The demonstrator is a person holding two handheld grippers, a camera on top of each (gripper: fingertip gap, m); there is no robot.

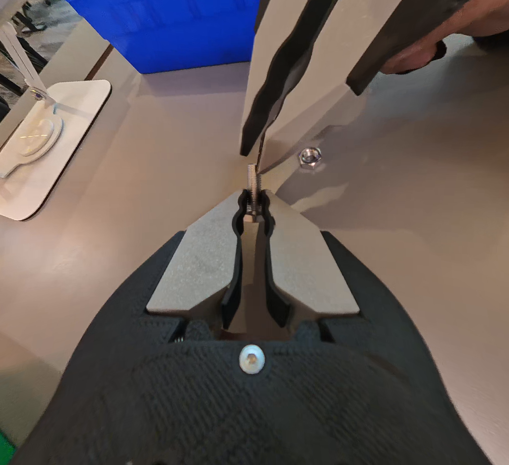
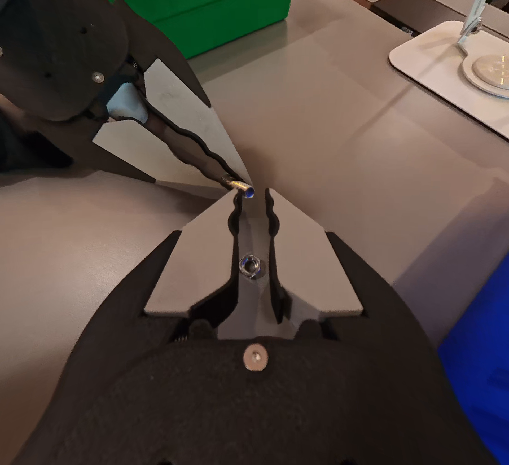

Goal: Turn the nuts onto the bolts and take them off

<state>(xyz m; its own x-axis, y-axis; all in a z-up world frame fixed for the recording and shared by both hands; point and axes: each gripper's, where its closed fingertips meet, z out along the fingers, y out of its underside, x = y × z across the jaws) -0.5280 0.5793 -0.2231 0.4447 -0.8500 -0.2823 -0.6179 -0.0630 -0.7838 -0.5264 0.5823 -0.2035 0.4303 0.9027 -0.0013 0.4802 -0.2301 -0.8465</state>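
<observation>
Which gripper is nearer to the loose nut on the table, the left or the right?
Right. The right gripper, open, has the nut between its fingers on the table. The left gripper is farther, shut on the bolt.

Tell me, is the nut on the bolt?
Off. The nut lies flat on the table; the bolt sits bare in the left gripper.
</observation>
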